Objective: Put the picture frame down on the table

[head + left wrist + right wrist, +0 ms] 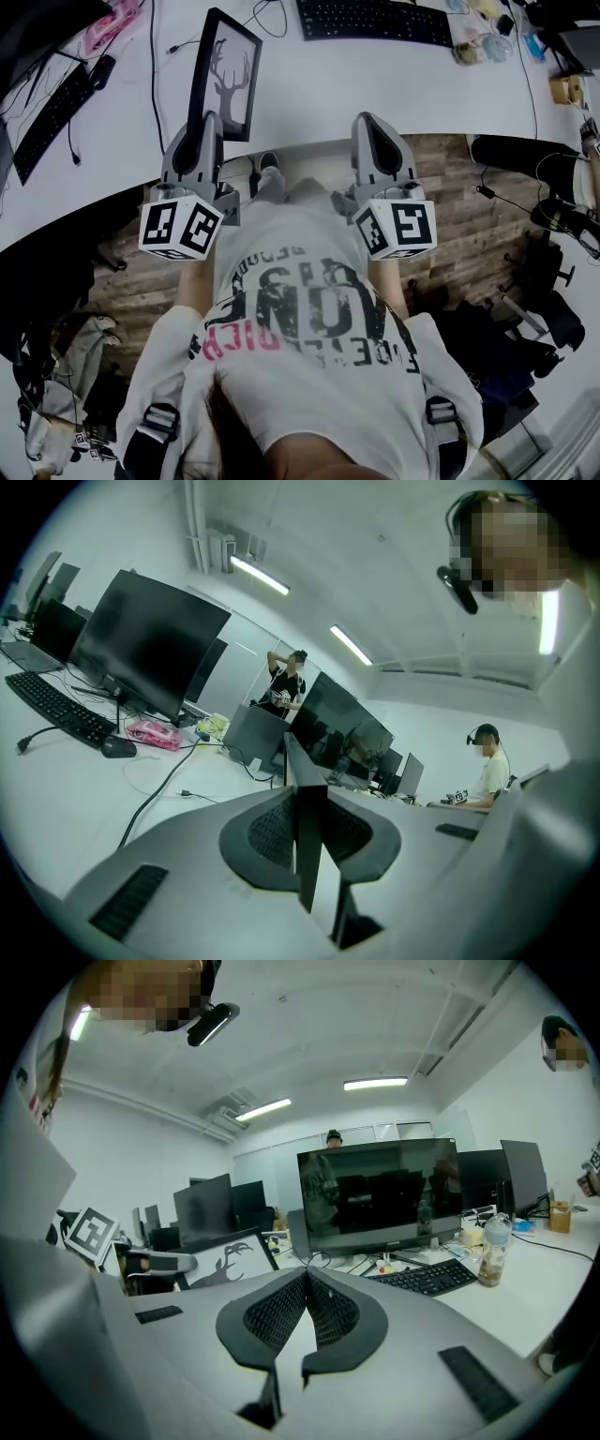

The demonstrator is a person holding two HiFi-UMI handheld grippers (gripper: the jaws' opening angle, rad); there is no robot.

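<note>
Closest to the camera is the person's white shirt (309, 328) with dark print, and both grippers stick out forward from there, each with its marker cube at the back end. The left gripper (210, 120) has its jaws clamped on the frame (225, 80). In the left gripper view the frame's thin black edge runs straight up between the pads, so it's held edge-on. The right gripper (368, 118) sits off to the side, well apart from the frame. Its jaws are closed, tips touching, with nothing in them.

The frame is black with a deer silhouette on white. It stands more or less upright over the near edge of the counter (309, 94), gripped low down, with the picture side turned toward the right gripper. I can't tell whether its bottom edge touches the counter. Wood floor (478, 216) shows below the counter edge.

Further out on the counter there's a black keyboard (375, 21) straight ahead, another keyboard (52, 112) off to the left, some cables and a pink thing (108, 23) in the far left corner. The right gripper view also shows a big dark monitor (380, 1194) behind the keyboard and a bottle (494, 1246) next to it. A few other people are at desks in the background.
</note>
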